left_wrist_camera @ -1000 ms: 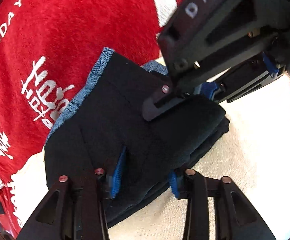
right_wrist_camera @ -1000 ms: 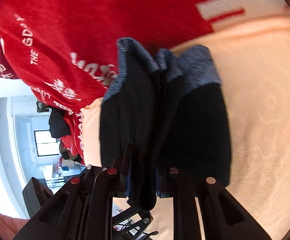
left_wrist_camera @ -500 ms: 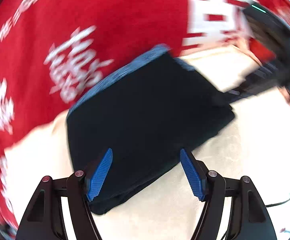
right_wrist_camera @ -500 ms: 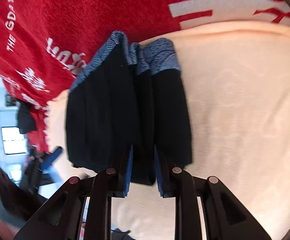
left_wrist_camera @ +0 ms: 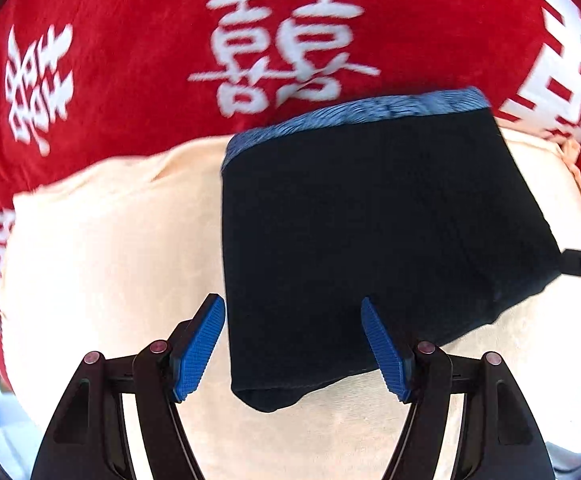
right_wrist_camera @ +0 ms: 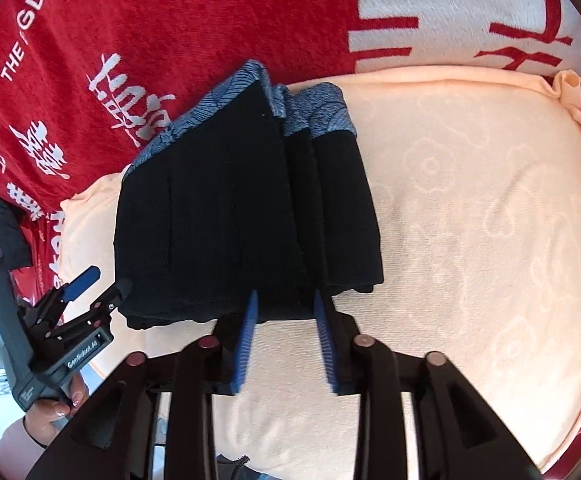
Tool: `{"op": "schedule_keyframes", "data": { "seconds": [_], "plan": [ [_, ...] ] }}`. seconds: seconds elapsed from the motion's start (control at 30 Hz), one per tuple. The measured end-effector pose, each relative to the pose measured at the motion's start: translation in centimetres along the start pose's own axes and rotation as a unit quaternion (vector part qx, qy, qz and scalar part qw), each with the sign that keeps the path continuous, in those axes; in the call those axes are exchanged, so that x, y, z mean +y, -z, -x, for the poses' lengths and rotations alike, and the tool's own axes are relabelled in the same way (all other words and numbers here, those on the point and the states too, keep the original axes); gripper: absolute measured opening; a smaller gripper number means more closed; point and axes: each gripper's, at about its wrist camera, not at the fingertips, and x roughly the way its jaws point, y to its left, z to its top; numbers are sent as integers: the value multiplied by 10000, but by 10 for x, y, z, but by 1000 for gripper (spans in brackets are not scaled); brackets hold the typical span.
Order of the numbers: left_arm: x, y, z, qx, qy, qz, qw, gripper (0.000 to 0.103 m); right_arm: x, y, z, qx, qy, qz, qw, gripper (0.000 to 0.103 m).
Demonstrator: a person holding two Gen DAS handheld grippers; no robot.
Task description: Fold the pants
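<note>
Hovering: both claws point down, R claw (right_wrist_camera: 284,344) opening over pants (right_wrist_camera: 246,216).

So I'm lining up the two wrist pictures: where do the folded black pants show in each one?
Left wrist view: the folded black pants fill the centre and right, blue waistband along their top edge.
Right wrist view: they lie left of centre, waistband at upper left, just beyond the right gripper, whose jaws are opening.
Shared landmark: the red blanket with white lettering behind the cream towel.

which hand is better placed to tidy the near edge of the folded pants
Right. Its opening fingers straddle the near edge of the pants, with loose layers beside them. The left gripper sits open at the far left corner.
</note>
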Motion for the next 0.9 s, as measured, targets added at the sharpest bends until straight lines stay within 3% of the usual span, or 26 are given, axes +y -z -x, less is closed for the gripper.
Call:
{"op": "schedule_keyframes", "data": {
  "seconds": [0.2,0.23,0.3,0.47,0.7,0.9],
  "plan": [
    [15,3,-10,153,116,175,9997,73,4,7,-1,106,107,-6,9999,44],
    [17,4,-11,160,118,200,9996,86,3,8,-2,133,132,-25,9998,44],
    [21,4,-11,114,92,266,9995,98,3,11,-6,177,163,-47,9997,45],
    [28,1,-17,198,168,325,9991,98,7,15,-11,251,238,18,9994,54],
    [47,-10,-36,378,245,484,9978,98,5,12,-6,154,204,36,9997,74],
    [50,-18,-44,414,253,445,9978,98,-3,9,-5,158,206,-27,9997,75]
  ]
}}
